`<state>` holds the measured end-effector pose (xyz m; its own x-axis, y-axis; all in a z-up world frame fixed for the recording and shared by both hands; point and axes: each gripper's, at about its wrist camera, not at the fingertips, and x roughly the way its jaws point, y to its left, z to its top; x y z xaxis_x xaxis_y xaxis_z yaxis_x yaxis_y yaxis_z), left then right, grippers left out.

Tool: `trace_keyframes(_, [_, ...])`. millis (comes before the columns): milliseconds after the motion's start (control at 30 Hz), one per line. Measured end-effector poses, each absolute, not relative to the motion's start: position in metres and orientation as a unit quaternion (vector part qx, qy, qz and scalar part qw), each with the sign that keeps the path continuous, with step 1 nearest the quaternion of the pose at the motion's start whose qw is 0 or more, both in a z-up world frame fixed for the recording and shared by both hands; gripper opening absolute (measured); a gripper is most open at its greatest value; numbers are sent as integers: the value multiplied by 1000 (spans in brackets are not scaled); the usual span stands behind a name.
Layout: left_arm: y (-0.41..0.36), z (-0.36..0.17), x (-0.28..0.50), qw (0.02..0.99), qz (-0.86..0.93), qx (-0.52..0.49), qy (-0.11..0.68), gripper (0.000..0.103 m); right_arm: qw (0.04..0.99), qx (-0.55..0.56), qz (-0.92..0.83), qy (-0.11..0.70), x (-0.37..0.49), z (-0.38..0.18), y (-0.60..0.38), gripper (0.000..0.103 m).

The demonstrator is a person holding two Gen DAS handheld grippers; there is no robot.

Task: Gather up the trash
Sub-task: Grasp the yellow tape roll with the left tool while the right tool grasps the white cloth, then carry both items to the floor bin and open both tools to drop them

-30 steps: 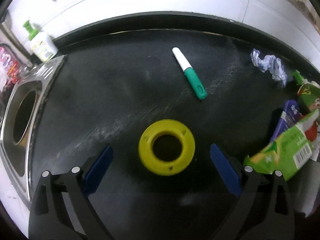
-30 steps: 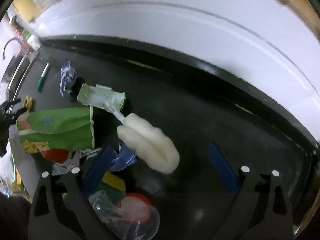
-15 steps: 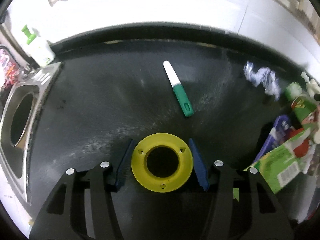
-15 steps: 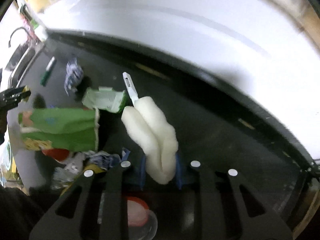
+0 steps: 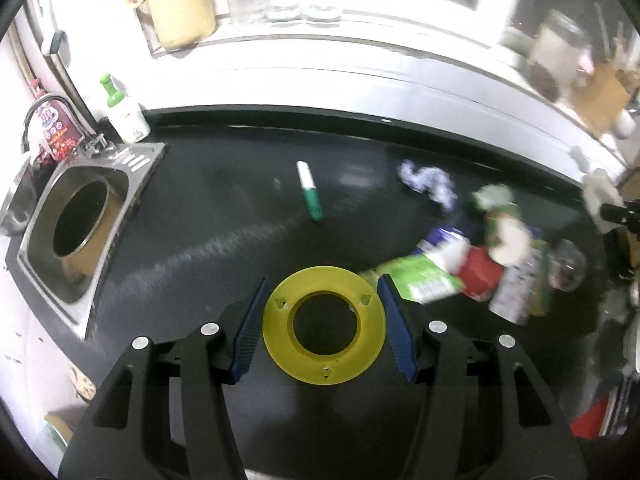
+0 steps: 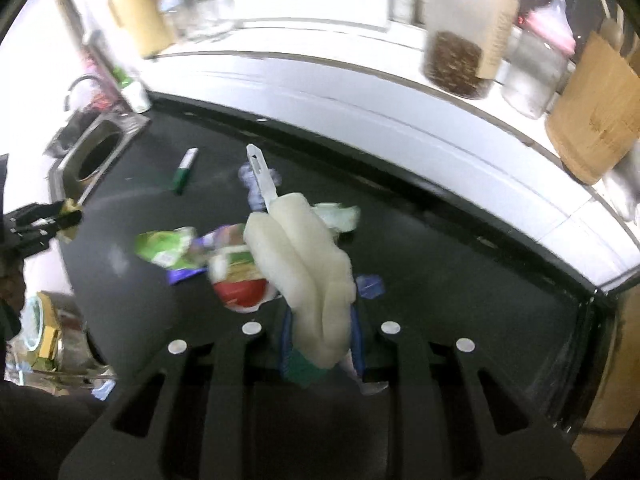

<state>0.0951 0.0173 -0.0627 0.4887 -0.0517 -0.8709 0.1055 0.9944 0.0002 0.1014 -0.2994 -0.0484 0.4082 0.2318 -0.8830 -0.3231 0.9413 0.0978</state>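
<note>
My left gripper (image 5: 321, 280) is shut on a yellow plastic ring (image 5: 280, 328), which is held flat between the blue pads and lifted above the black counter (image 5: 224, 208). My right gripper (image 6: 320, 312) is shut on a white foam brush (image 6: 296, 248). The brush's thin plastic handle points away, up over the trash. A pile of trash lies on the counter: a green packet (image 5: 424, 280), a red-and-white wrapper (image 5: 480, 272) and a crumpled blue-white paper (image 5: 428, 180). A green-and-white marker (image 5: 310, 196) lies apart on its left. In the right wrist view the left gripper (image 6: 60, 216) shows at the far left.
A steel sink (image 5: 80, 224) with a tap sits at the counter's left end, a green-capped soap bottle (image 5: 124, 116) behind it. Jars, a yellow container (image 5: 180, 0) and a wooden board (image 6: 592, 120) stand on the white ledge behind the counter.
Both grippers were open low over the counter. The left closed on the yellow ring and the right on the foam brush. Both have since risen, so more of the counter and ledge shows.
</note>
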Motion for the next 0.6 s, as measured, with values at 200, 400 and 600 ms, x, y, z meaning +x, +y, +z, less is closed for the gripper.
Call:
trace_keyframes(200, [-7,-54,57,863,-70,21,500,54,839,-55,185,509,58,-32,-264,23])
trace_keyframes(400, [4,-44,37,871,-59,13,488,54,841,-61,194,501,39,-26,-244,23])
trace_keyframes(600, [46,-39,15,880,-17,-21,474,54,834,-89,253,482,25,-14,-179,23])
